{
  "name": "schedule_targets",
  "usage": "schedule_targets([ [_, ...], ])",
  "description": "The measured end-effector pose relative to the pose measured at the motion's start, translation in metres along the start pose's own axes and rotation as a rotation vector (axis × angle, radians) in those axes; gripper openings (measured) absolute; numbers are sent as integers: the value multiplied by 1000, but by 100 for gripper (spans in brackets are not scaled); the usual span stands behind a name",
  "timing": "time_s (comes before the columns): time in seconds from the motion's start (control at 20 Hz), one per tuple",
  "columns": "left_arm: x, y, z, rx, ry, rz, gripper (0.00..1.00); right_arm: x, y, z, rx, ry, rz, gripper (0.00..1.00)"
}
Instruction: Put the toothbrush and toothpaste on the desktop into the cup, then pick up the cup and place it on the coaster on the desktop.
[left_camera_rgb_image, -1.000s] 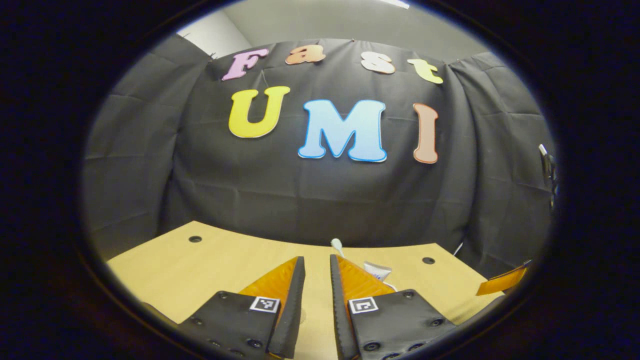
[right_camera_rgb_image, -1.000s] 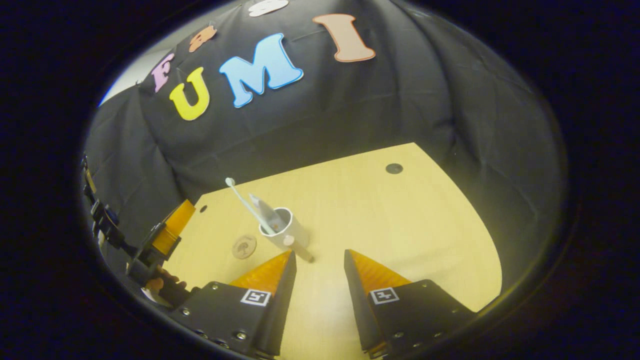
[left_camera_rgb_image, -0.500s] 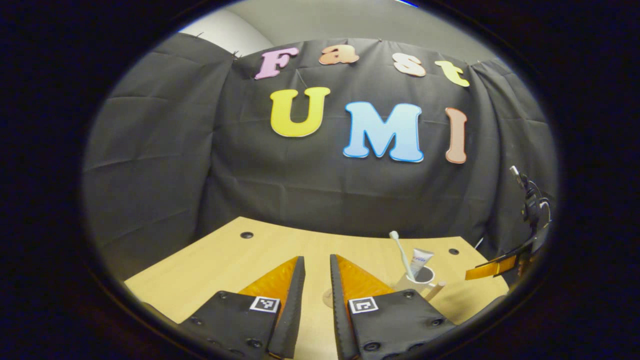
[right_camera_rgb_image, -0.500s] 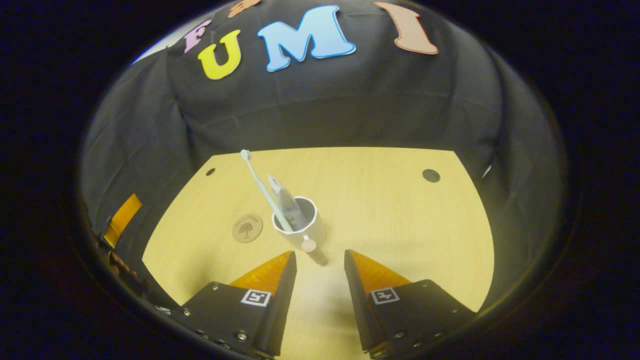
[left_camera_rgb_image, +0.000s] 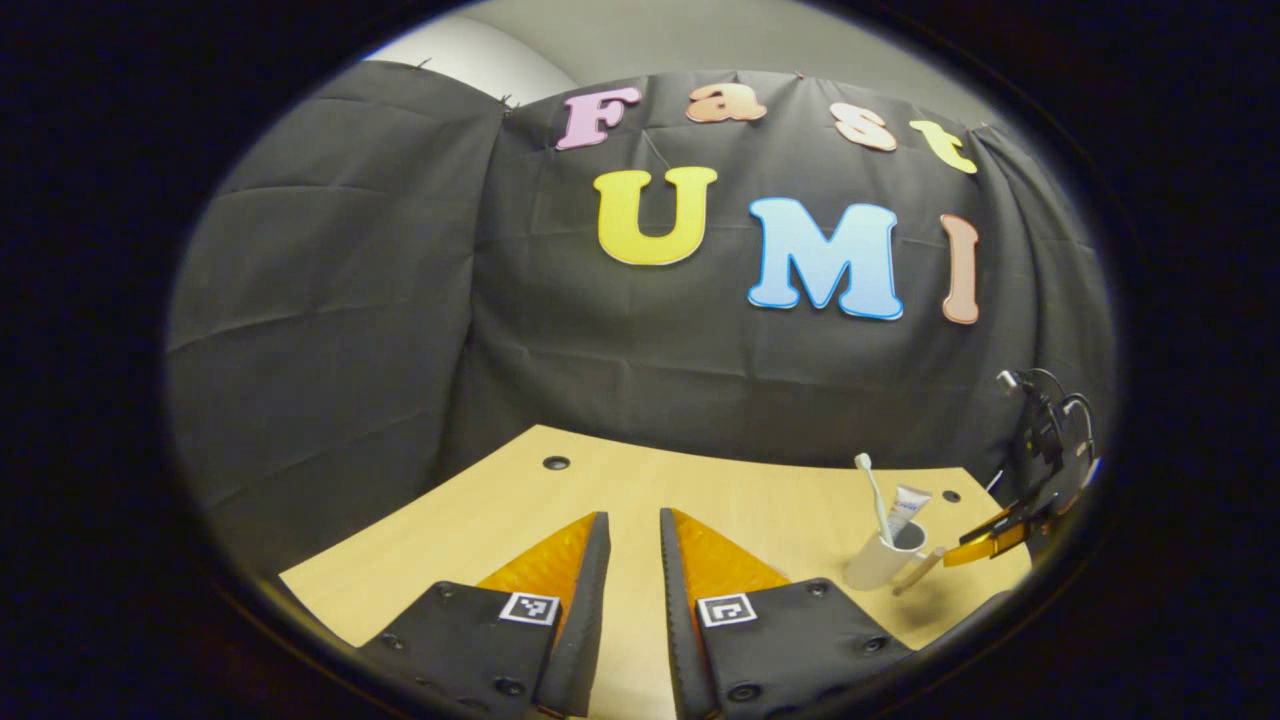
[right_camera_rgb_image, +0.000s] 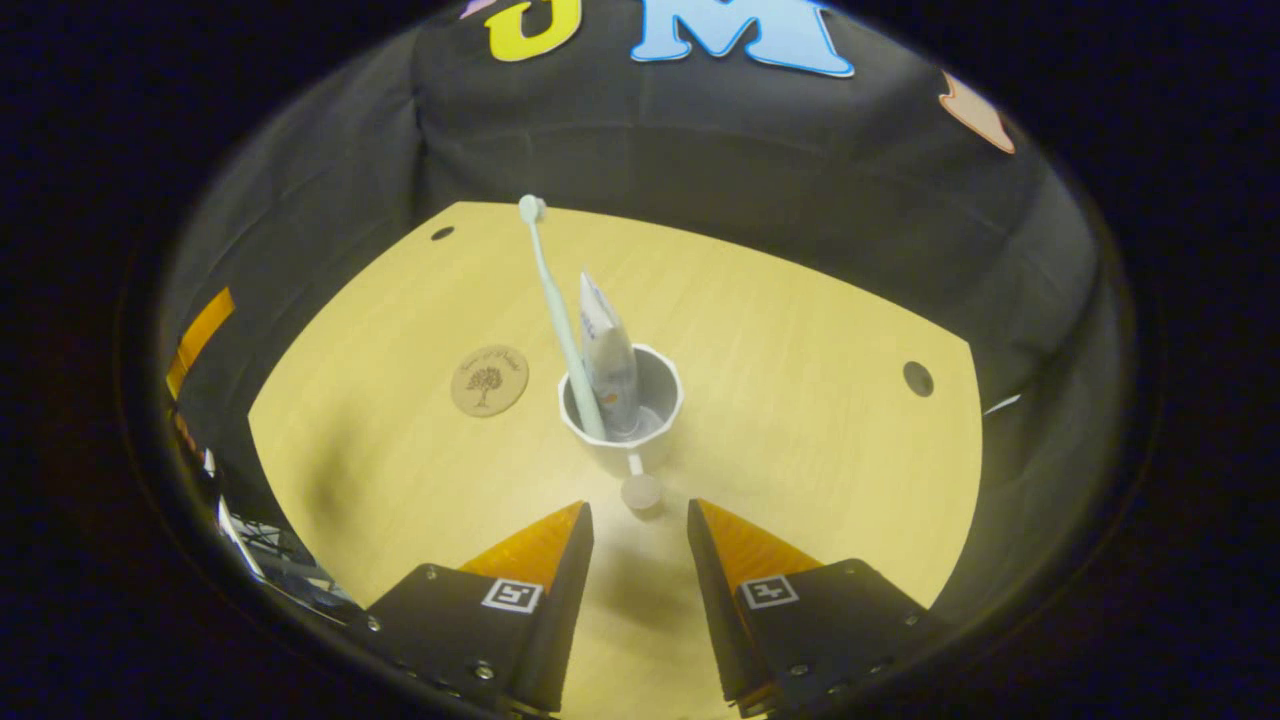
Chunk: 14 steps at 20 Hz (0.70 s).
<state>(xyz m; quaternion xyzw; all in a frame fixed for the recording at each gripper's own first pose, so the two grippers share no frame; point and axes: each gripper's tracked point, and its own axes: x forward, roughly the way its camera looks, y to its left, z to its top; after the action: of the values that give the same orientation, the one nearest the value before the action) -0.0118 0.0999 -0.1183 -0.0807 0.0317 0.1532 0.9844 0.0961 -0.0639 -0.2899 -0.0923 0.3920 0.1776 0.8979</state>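
From my right gripper (right_camera_rgb_image: 640, 515), the cup (right_camera_rgb_image: 621, 400) stands on the desktop (right_camera_rgb_image: 820, 420) just ahead of my fingertips, its stick handle (right_camera_rgb_image: 638, 485) pointing back toward the gap between them. In the cup stand the toothbrush (right_camera_rgb_image: 555, 300), leaning away to the left, and the toothpaste (right_camera_rgb_image: 607, 355) beside it on the right. The coaster (right_camera_rgb_image: 489, 379) lies flat on the desktop to the cup's left, apart from it. From my left gripper (left_camera_rgb_image: 634, 535), the cup (left_camera_rgb_image: 880, 565) sits far off to the right, near the desktop's (left_camera_rgb_image: 480, 520) right edge.

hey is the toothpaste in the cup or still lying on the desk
In the cup. In the right gripper view the toothpaste stands inside the cup, leaning beside the toothbrush.
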Motion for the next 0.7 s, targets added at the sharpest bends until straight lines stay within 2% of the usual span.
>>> schedule_targets([
  [0.25,-3,12,-9,-8,36,23,28,28,-3,2,-56,74,-4,57],
  [0.35,-7,23,-15,-14,51,42,28,33,-4,1,-62,112,16,57],
  [0.4,-8,28,-17,-17,58,54,36,40,-4,2,-66,123,20,57],
  [0.6,-12,44,-28,-34,93,104,36,51,-1,4,-65,162,43,57],
  [0.65,-14,45,-30,-37,100,115,28,61,0,0,-67,170,48,55],
  [0.7,-17,47,-32,-39,108,124,36,65,1,-1,-69,177,50,56],
])
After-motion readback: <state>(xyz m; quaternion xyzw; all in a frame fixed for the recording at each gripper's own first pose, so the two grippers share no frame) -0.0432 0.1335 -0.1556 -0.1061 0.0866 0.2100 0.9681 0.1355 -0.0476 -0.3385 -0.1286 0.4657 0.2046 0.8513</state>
